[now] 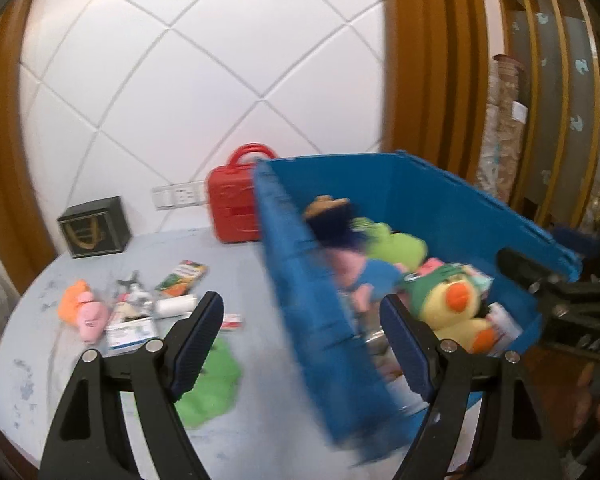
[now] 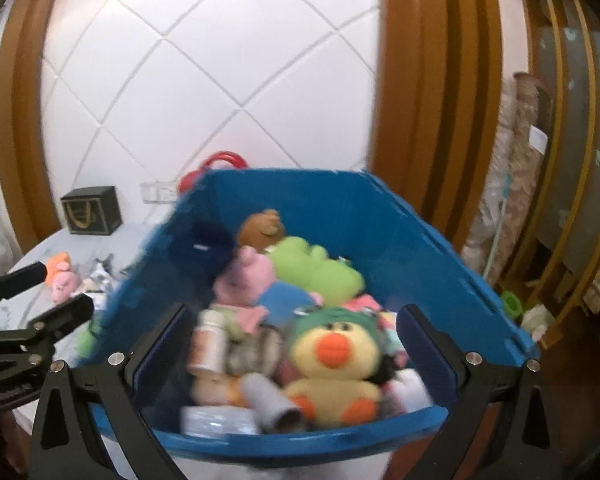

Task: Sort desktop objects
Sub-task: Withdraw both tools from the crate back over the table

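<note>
Left wrist view: the left claw [image 1: 302,330] is seen wide open, nothing gripped; the left wall of the blue bin [image 1: 300,280] passes between its fingers, apparently without pad contact, though blur makes this uncertain. The bin sits at the right end of the pale table [image 1: 260,432] and is packed with toys: a yellow duck plush [image 1: 456,308] near the front, a green plush [image 1: 396,244] behind it, a pink pig plush [image 1: 348,264] against the left wall. Unsorted things are left on the table to the left of the bin: an orange-and-pink plush [image 1: 86,310], a small carton [image 1: 182,276], a white roll [image 1: 176,306], a flat box [image 1: 132,332], a green cloth [image 1: 212,384] just beside the bin. A red case [image 1: 234,204] and a dark box [image 1: 94,226] are set at the back by the wall. The right claw [image 1: 540,284] is visible at the bin's right rim.

Right wrist view: the right claw [image 2: 294,344] is spread fully, holding nothing, its fingers framing the near end of the bin [image 2: 300,444]. Inside are noted the duck [image 2: 332,364], pig [image 2: 248,280], green plush [image 2: 316,268], a brown bear head [image 2: 262,232], a grey tube [image 2: 270,402] and a bottle [image 2: 208,344]. The left claw [image 2: 52,292] is seen at far left, over the table [image 2: 112,244].
</note>
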`<action>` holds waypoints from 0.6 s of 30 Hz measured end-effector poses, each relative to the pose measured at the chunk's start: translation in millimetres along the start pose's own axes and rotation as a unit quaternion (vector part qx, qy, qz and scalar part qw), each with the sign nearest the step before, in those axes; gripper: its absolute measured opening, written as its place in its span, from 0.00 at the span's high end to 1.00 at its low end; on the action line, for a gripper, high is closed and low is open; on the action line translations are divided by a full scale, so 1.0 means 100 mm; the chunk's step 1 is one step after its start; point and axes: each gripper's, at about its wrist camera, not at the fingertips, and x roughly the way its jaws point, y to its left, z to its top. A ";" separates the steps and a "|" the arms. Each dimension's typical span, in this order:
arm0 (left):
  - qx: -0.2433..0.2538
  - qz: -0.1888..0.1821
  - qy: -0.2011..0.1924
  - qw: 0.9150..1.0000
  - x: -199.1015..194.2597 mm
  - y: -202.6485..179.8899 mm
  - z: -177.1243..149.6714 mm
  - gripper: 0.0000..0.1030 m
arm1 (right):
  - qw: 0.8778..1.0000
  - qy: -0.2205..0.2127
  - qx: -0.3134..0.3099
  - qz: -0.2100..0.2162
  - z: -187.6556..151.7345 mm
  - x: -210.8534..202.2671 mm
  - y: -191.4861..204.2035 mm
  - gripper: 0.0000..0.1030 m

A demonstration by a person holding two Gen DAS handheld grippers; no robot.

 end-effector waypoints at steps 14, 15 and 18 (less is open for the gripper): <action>-0.027 0.067 0.034 0.997 -0.34 2.28 -0.51 0.22 | 0.999 0.002 -0.010 0.045 -0.01 -0.09 2.08 0.00; -0.028 0.069 0.038 0.996 -0.34 2.37 -0.55 0.22 | 0.999 0.009 -0.011 0.046 -0.03 -0.06 2.17 0.00; -0.039 0.069 0.051 0.996 -0.27 2.64 -0.65 0.22 | 0.998 0.028 -0.019 0.049 -0.07 0.05 2.36 0.00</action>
